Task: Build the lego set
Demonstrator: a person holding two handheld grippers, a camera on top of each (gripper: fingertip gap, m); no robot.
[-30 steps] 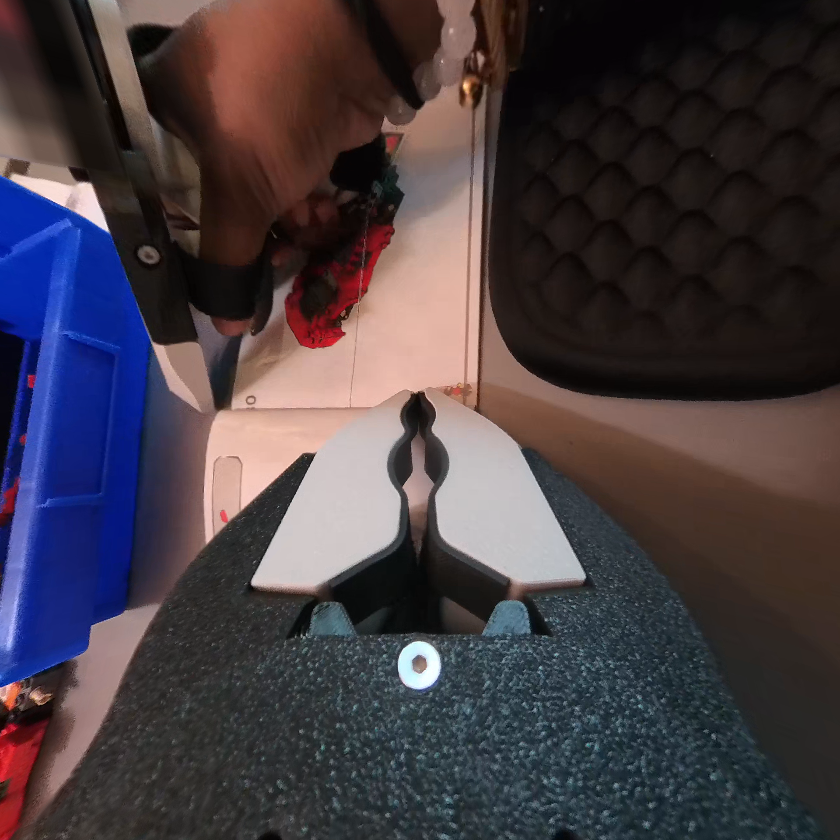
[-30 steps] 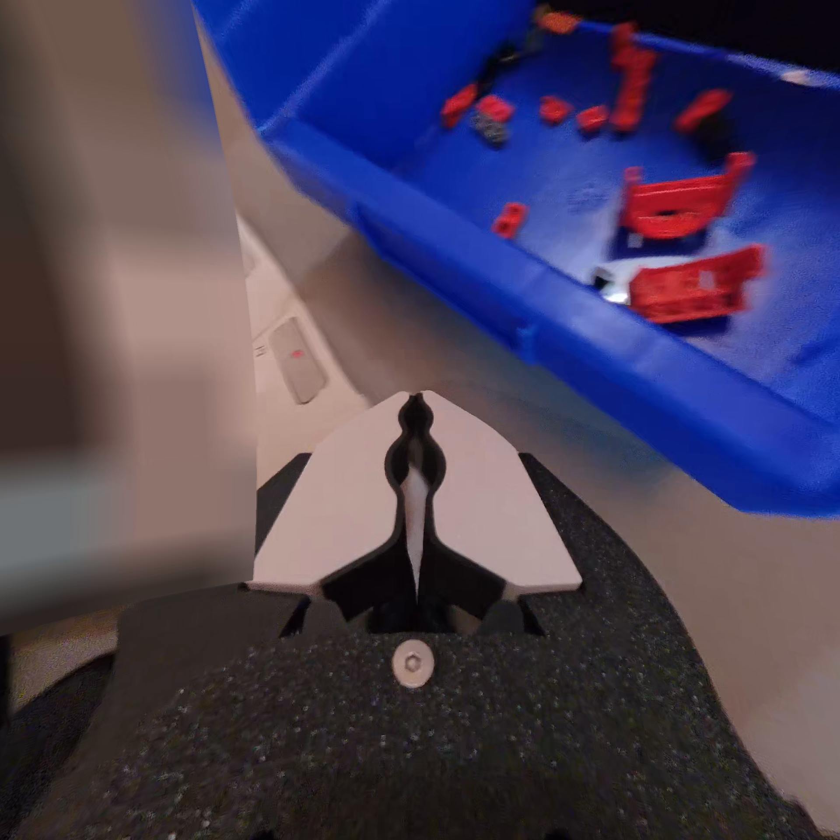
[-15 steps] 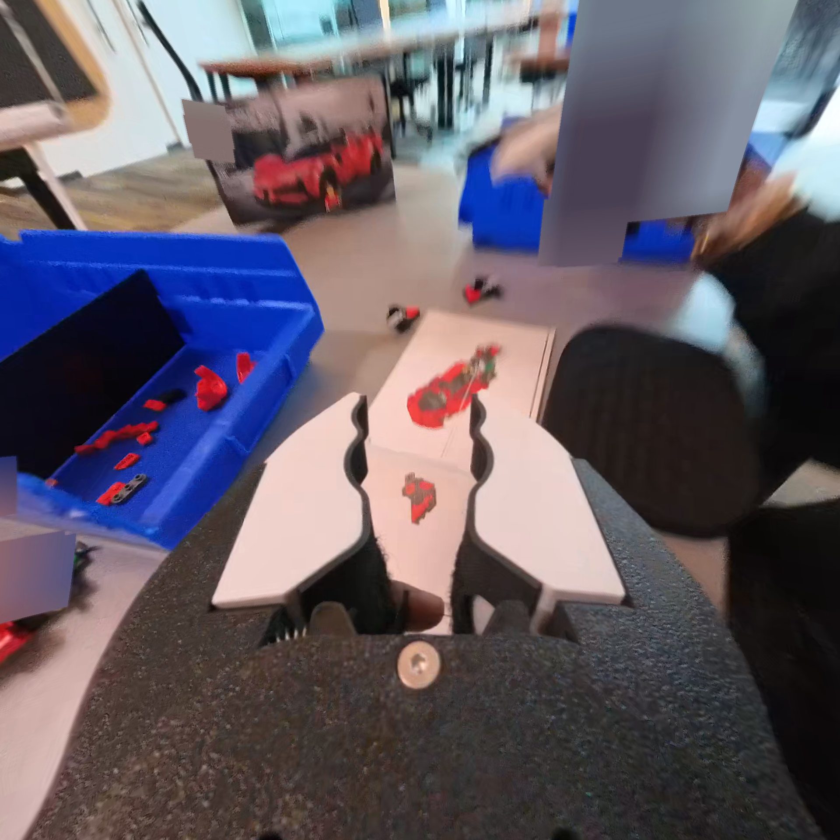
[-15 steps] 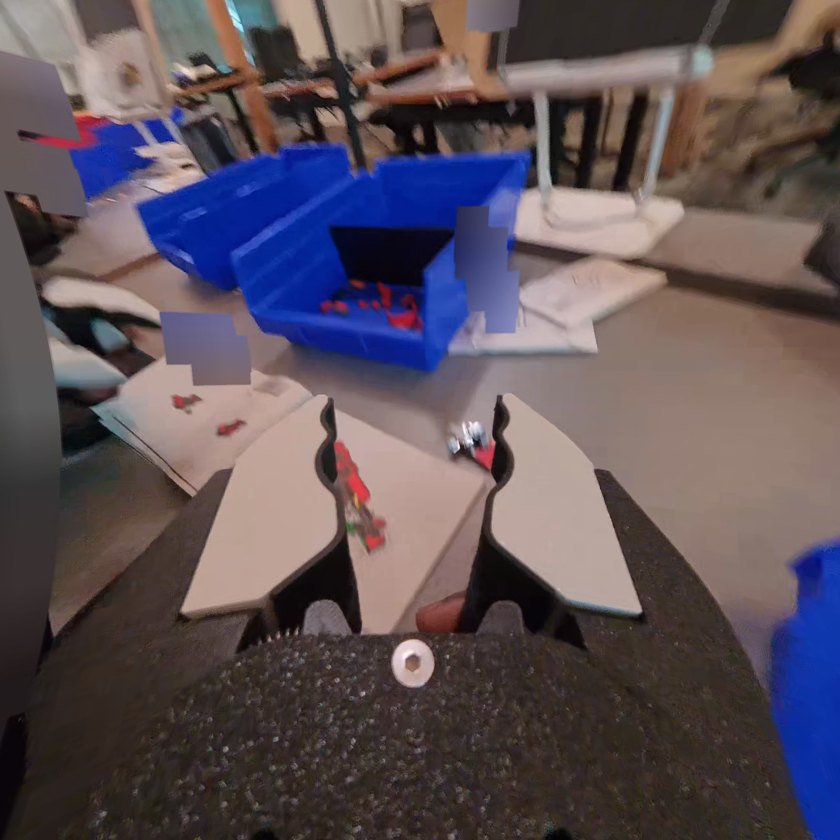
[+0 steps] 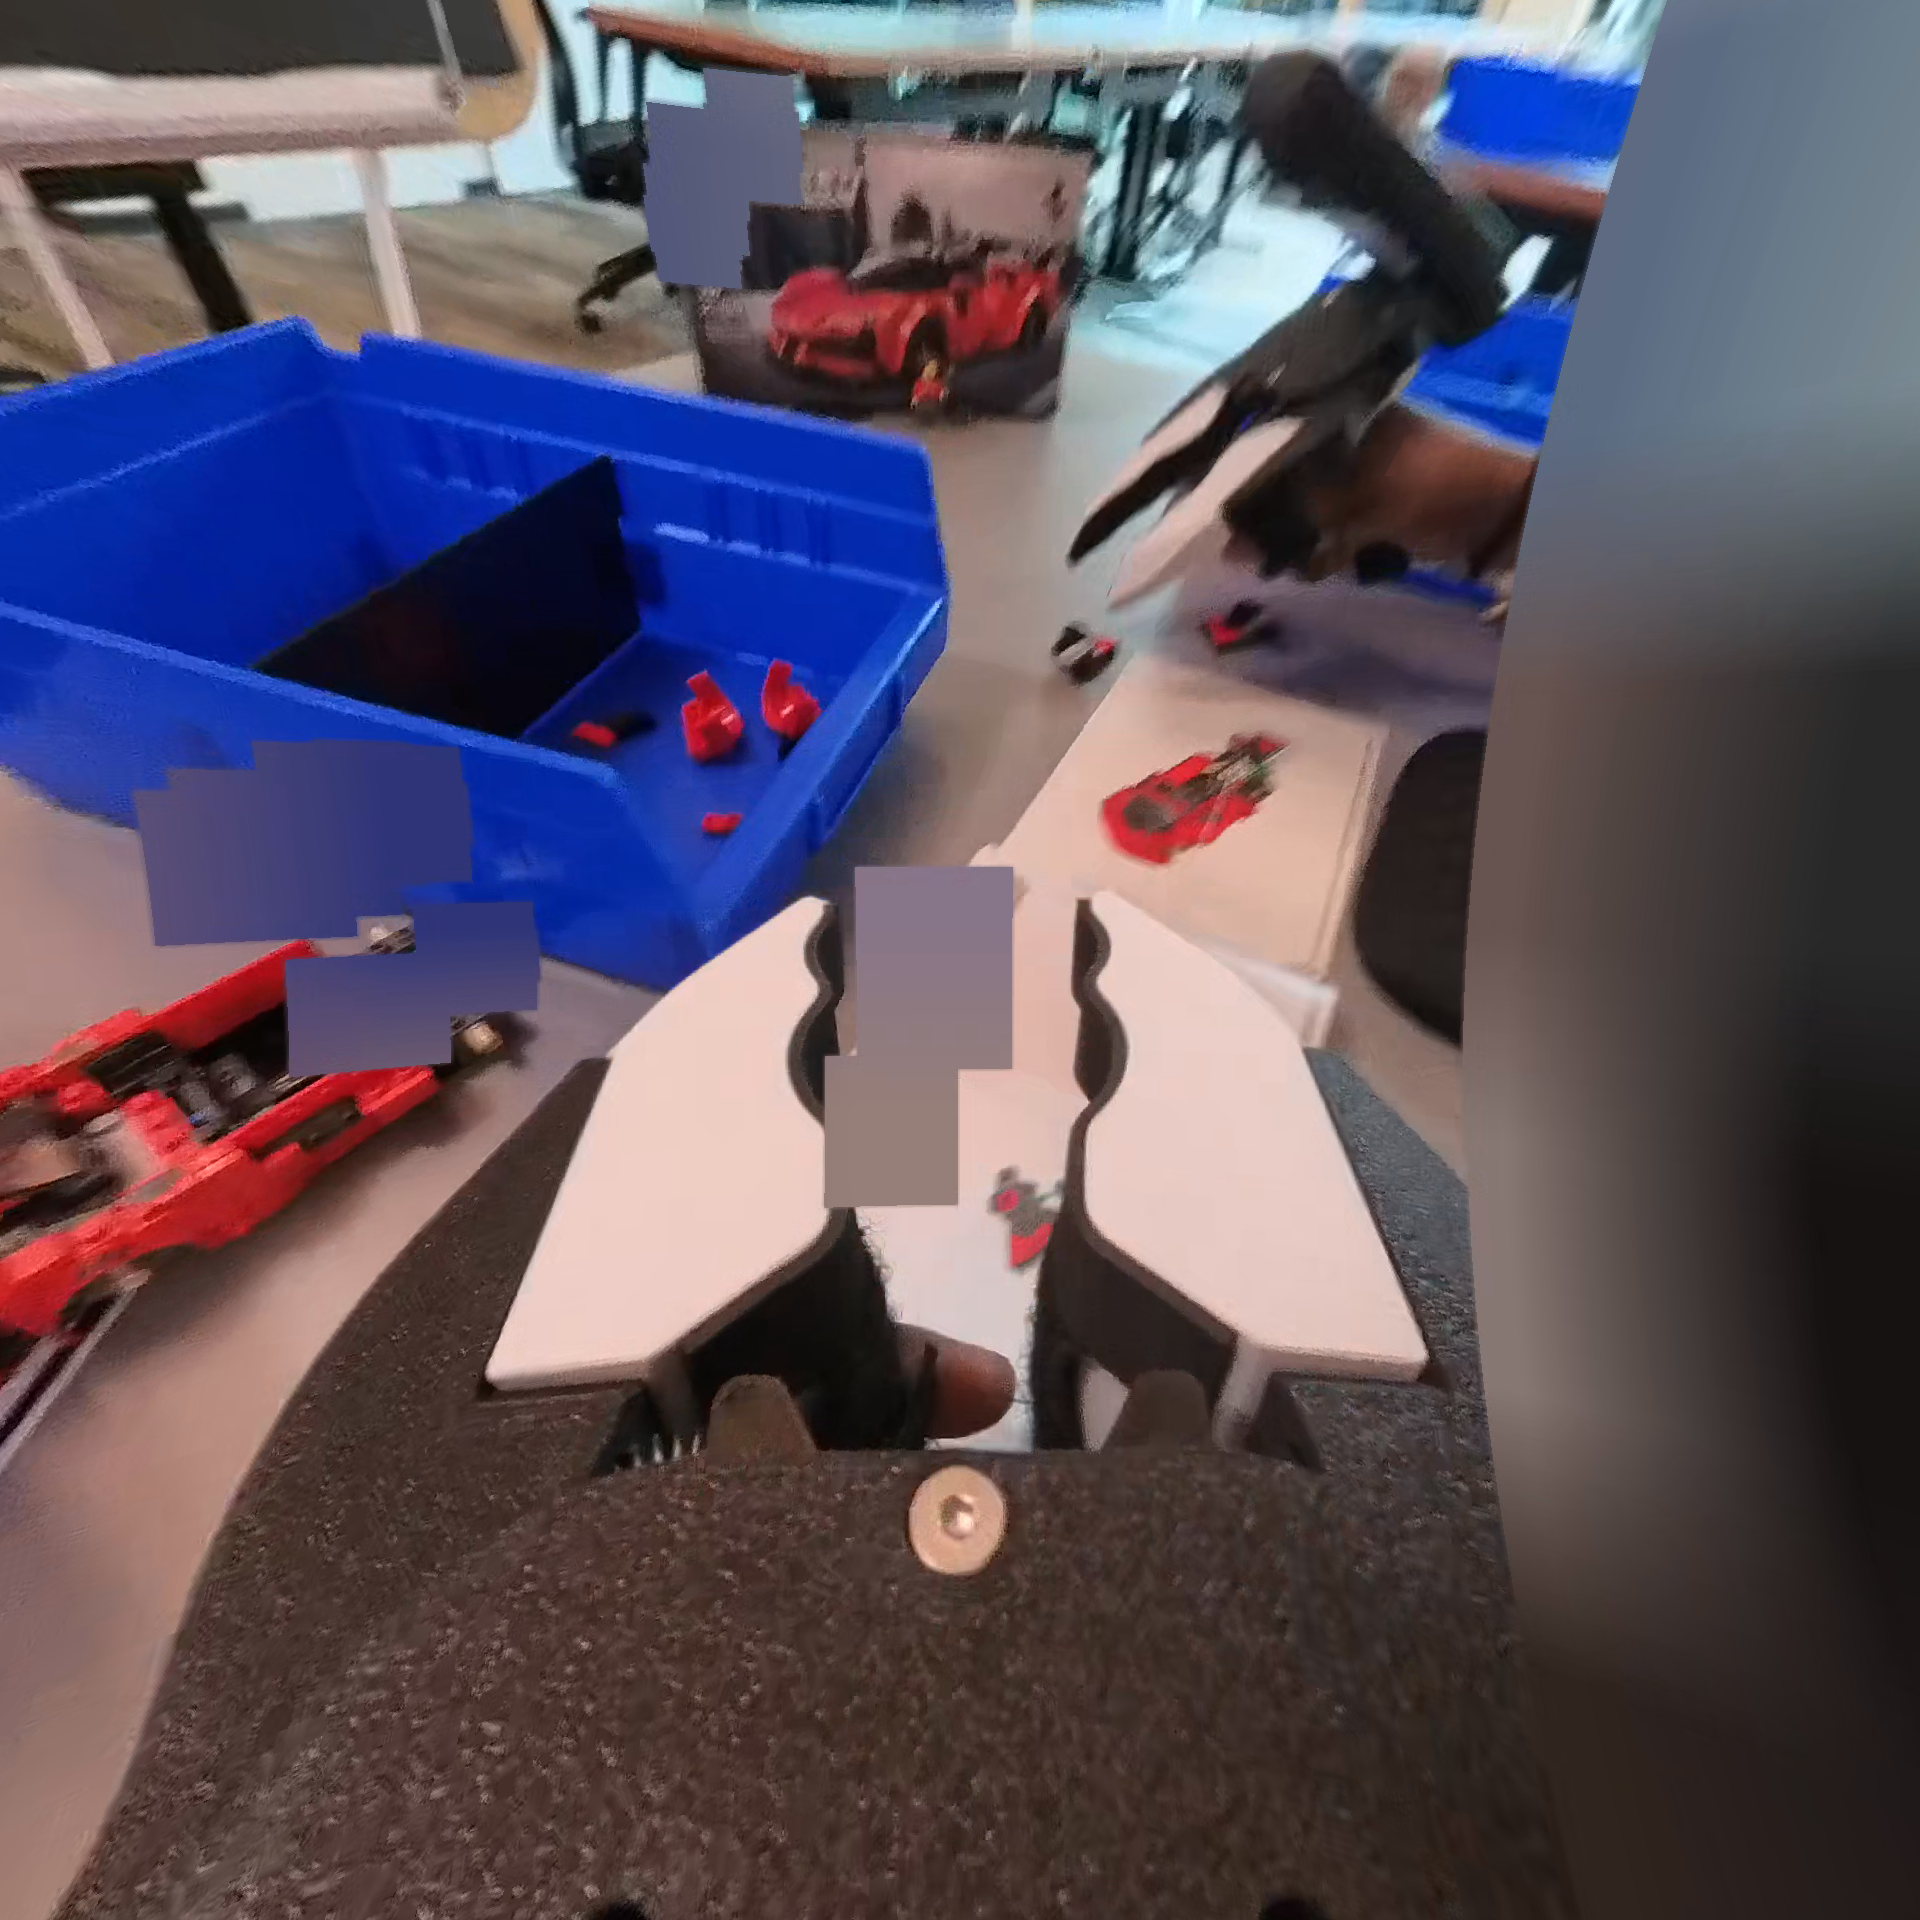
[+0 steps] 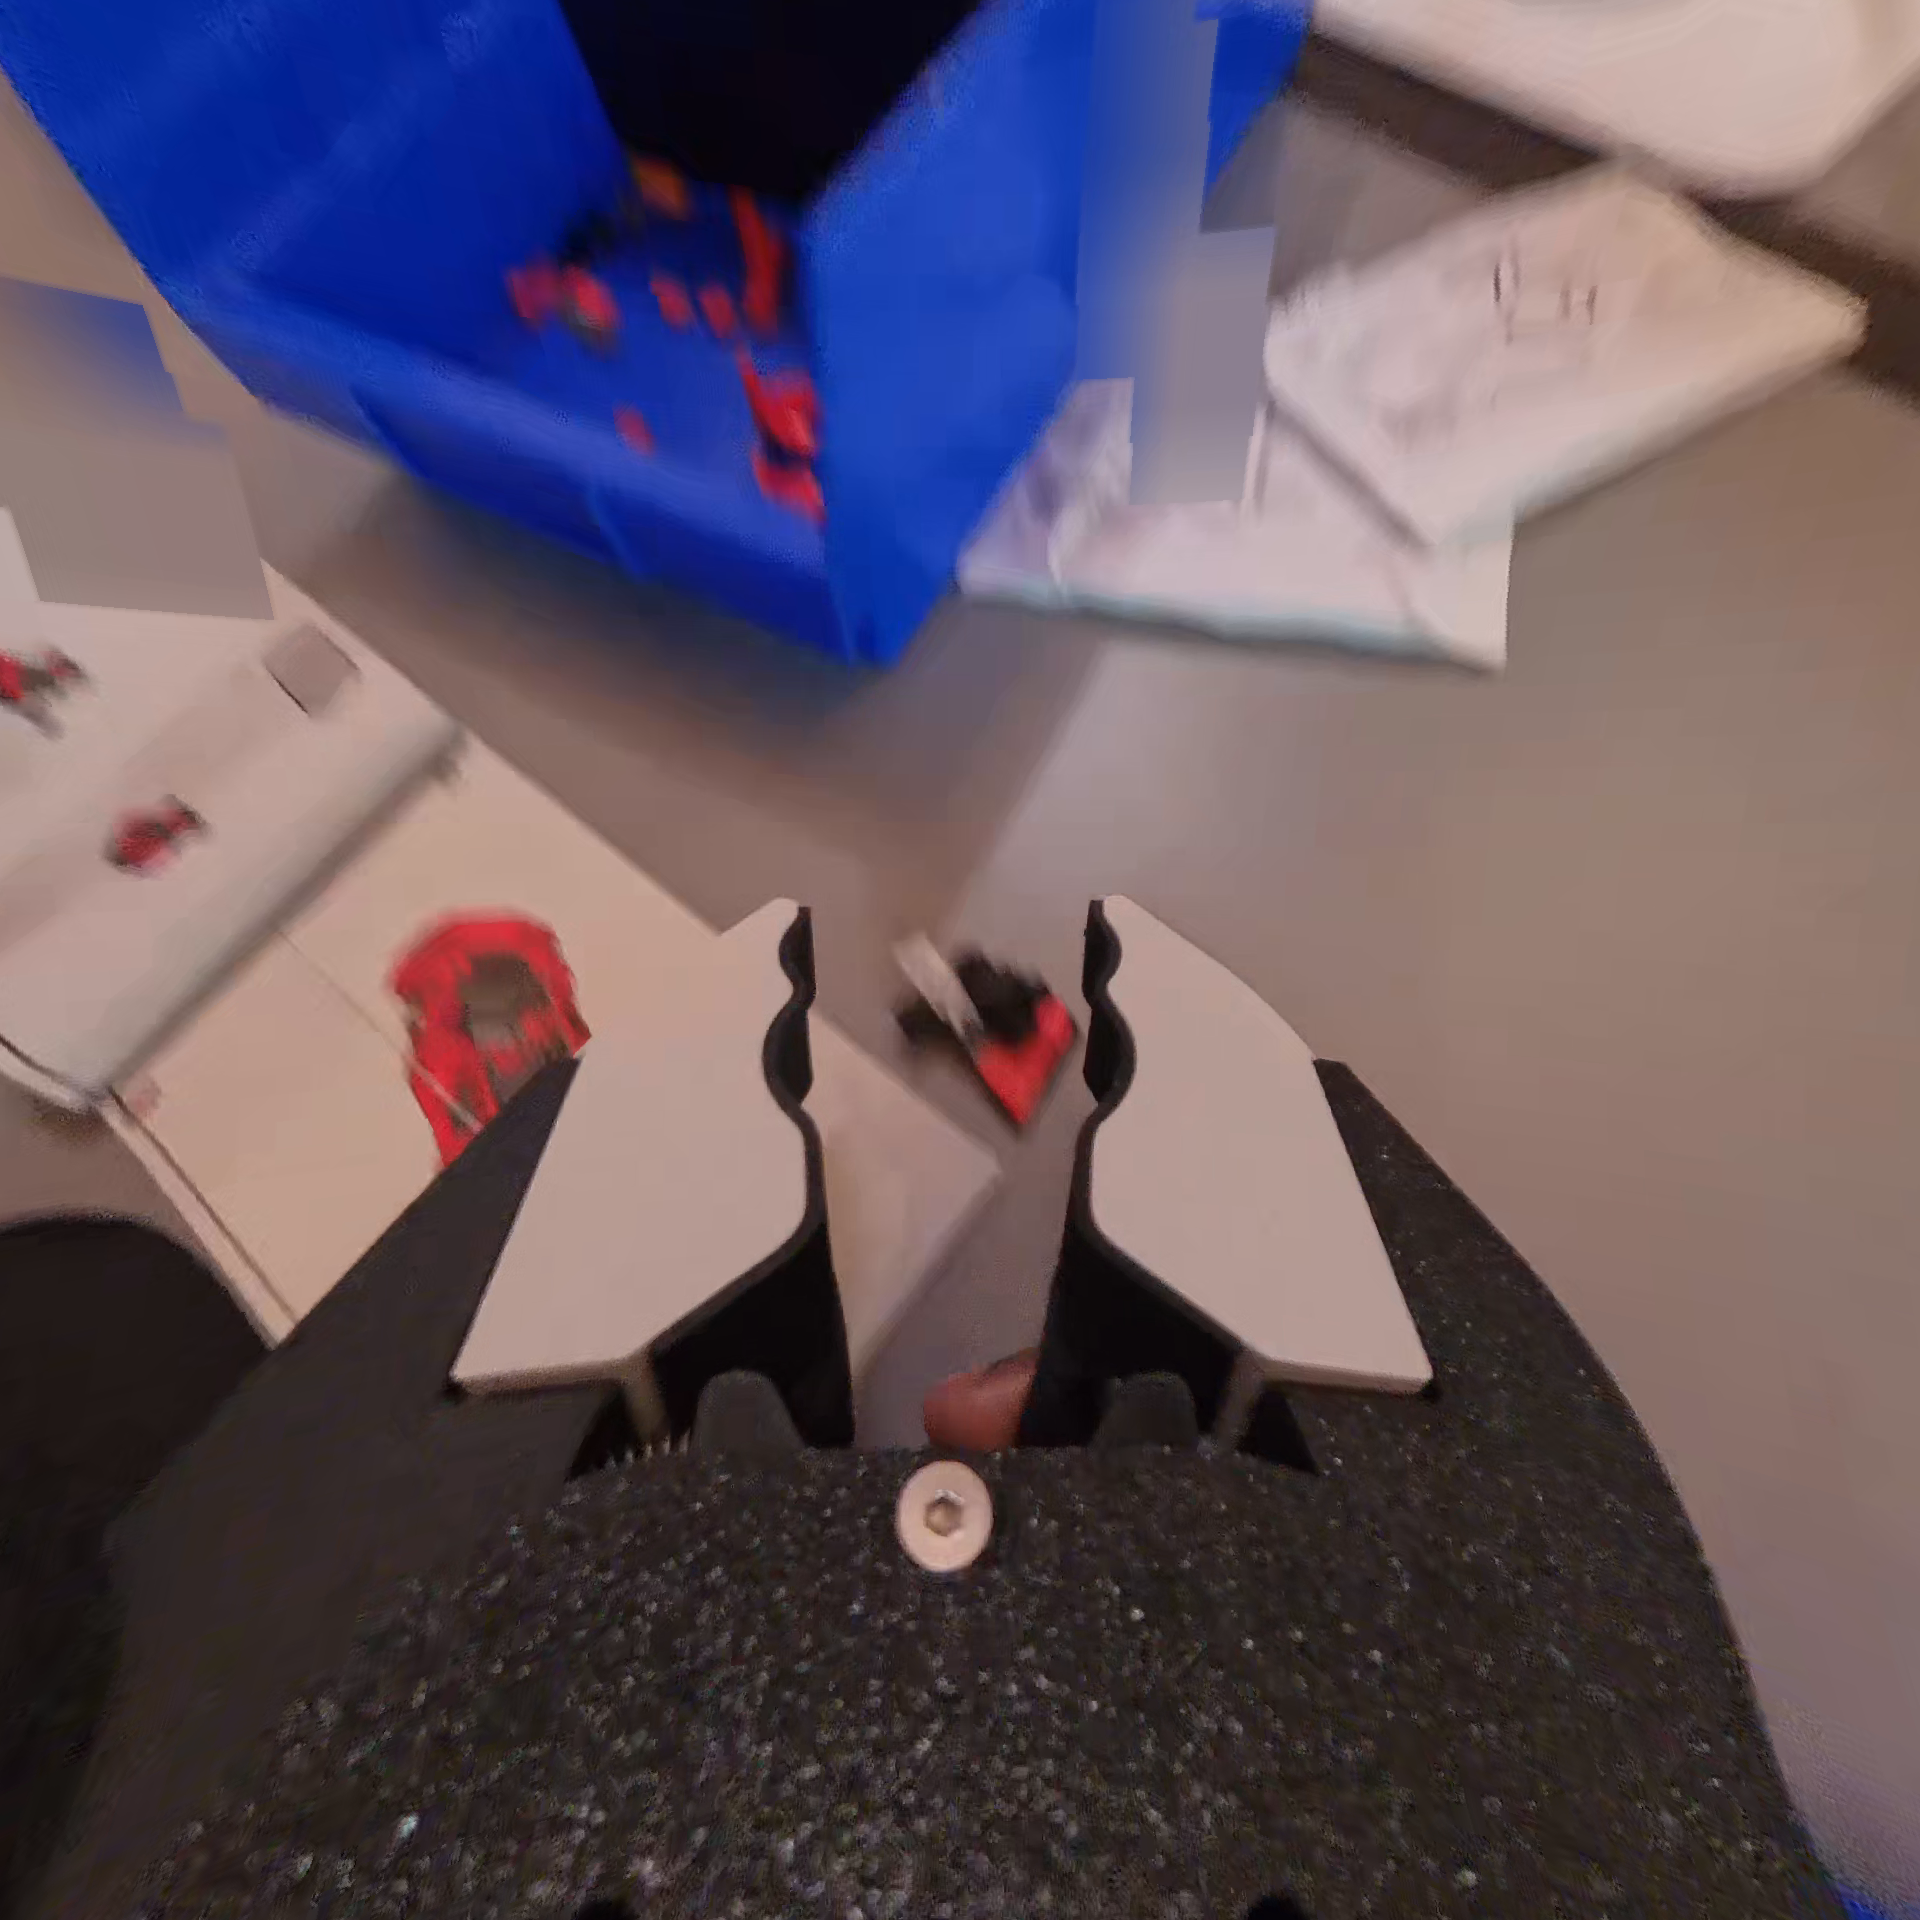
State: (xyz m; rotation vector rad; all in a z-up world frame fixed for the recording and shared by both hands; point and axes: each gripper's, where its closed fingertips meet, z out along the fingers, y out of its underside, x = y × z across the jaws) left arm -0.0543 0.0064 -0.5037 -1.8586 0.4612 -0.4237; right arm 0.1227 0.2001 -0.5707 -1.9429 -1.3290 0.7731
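Here, lego piece [image 6: 997,1029] between gripper [image 6: 945,935] fingers.

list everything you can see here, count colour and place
blue bin: one nearby, blue, left of the booklet, with a dark divider inside; more blue bins blurred far right
loose pieces: several, red and black, on the bin floor
part-built car: one, red with black, on the table at the left edge
instruction booklet: one, white with red car pictures, open ahead of the left gripper
small assemblies: two, black and red, on the table beyond the booklet
set box: one, dark with a red car picture, standing at the back
plastic bags: a few, pale, right of the bin
left gripper: open, empty
right gripper: open, one small assembly seen between its fingers
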